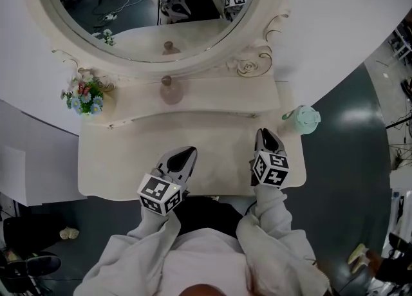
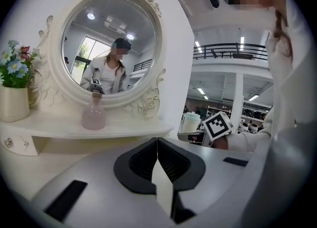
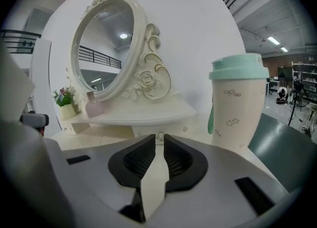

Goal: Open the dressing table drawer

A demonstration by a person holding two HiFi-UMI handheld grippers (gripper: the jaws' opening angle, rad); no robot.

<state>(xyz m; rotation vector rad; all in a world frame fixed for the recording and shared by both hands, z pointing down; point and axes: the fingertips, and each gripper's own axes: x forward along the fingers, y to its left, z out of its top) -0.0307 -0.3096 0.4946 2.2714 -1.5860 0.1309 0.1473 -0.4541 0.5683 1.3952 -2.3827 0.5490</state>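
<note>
Left tongs [image 1: 188, 154] pressed together, empty, over the surface [image 1: 116, 159] below the mirror [image 1: 154, 5] centre. Right tongs [image 1: 264, 136] closed to a sliver, pinching nothing, below the mirror's right edge; tips face the knob [image 3: 160, 136] of the drawer [image 3: 177, 130], not touching. Drawer closed, under the shelf below the mirror's right side.

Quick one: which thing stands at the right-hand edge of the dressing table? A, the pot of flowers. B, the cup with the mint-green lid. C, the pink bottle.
B: the cup stands at the right edge of the dressing table, while the pot of flowers is at the left and the pink bottle in the middle.
</note>
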